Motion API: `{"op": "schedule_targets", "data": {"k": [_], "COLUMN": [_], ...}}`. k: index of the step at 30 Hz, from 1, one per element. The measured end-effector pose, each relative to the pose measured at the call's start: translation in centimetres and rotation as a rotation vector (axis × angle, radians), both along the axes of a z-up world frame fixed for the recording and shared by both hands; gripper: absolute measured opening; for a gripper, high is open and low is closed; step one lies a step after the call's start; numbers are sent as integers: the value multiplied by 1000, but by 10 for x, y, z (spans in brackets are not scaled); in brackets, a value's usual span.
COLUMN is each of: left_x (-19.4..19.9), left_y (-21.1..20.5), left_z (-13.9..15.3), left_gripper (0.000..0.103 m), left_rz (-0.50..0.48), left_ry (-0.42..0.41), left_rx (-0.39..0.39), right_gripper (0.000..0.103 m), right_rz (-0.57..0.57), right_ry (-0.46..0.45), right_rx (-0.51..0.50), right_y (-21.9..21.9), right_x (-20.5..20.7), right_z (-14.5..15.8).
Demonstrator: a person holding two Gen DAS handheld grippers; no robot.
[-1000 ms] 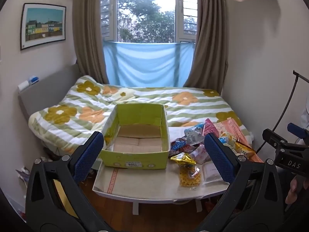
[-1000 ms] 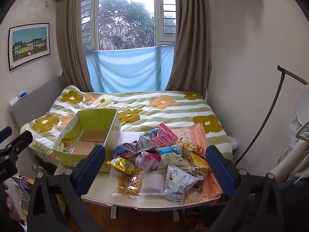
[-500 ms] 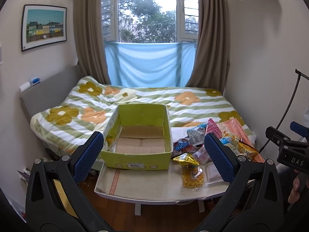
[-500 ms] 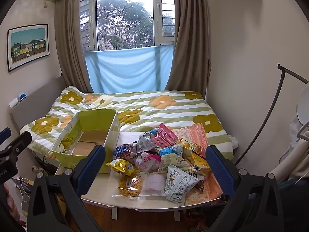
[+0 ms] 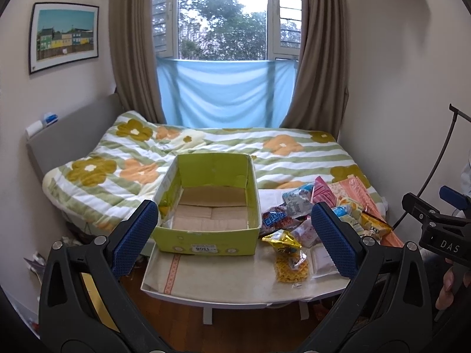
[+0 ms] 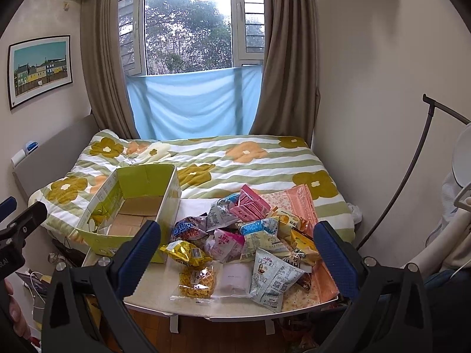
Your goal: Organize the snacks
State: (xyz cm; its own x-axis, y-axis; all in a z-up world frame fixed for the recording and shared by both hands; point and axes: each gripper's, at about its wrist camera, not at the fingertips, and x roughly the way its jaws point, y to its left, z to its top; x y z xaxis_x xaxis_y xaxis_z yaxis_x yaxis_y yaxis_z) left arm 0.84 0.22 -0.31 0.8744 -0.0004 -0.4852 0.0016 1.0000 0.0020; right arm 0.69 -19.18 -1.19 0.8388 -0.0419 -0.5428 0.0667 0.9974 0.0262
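Green box (image 5: 206, 206): apparently empty (near corners hidden). Snack packets (image 6: 244, 235): all heaped on table (image 5: 229, 282) beside it, none sorted. Left gripper (image 5: 234, 232), right gripper (image 6: 237, 247): jaws wide, holding nothing.

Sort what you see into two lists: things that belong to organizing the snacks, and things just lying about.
Belongs to the job:
green cardboard box
pile of bagged snacks
clear packet of yellow waffles

Just lying about:
floral striped quilt
framed picture of houses
blue window cloth

I hold my left gripper (image 5: 234, 236) and right gripper (image 6: 237, 251) level side by side short of the table (image 5: 235, 288), jaws spread wide on nothing, left one facing its left half.
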Motion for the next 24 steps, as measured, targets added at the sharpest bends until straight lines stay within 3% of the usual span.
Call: {"op": "schedule_targets", "data": {"k": [24], "left_x": [5], "left_y": [4], "left_z": [-4], "left_gripper": [103], "left_rz": [-19], "left_ry": [24], "left_rx": [-21], "right_gripper": [103], "right_rz": [1], "right_ry": [13], "right_rx": [4], "right_y": [-2], "right_x": [4], "right_z": [-3]}}
